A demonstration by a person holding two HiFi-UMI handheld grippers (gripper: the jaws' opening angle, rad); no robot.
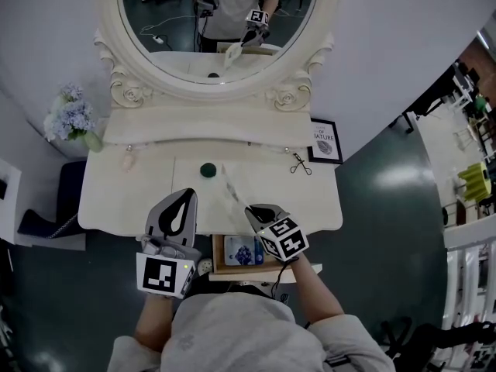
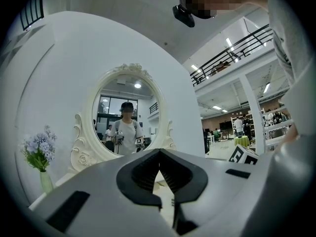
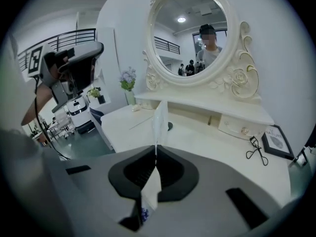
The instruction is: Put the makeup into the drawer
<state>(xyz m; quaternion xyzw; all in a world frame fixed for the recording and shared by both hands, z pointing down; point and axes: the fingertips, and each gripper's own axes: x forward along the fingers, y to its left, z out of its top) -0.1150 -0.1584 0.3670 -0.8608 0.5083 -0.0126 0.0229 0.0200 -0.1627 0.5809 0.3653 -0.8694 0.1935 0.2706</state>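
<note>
My right gripper (image 1: 257, 210) pinches a thin white makeup packet (image 1: 232, 189) by its near end, holding it up just beyond the open drawer (image 1: 219, 256). My left gripper (image 1: 185, 196), jaws together on nothing, hangs left of the drawer.

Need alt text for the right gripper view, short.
The right gripper holds a thin white packet edge-on in its shut jaws, over a white dressing table. Behind stand an oval mirror, a vase of flowers and, at right, an eyelash curler.
</note>
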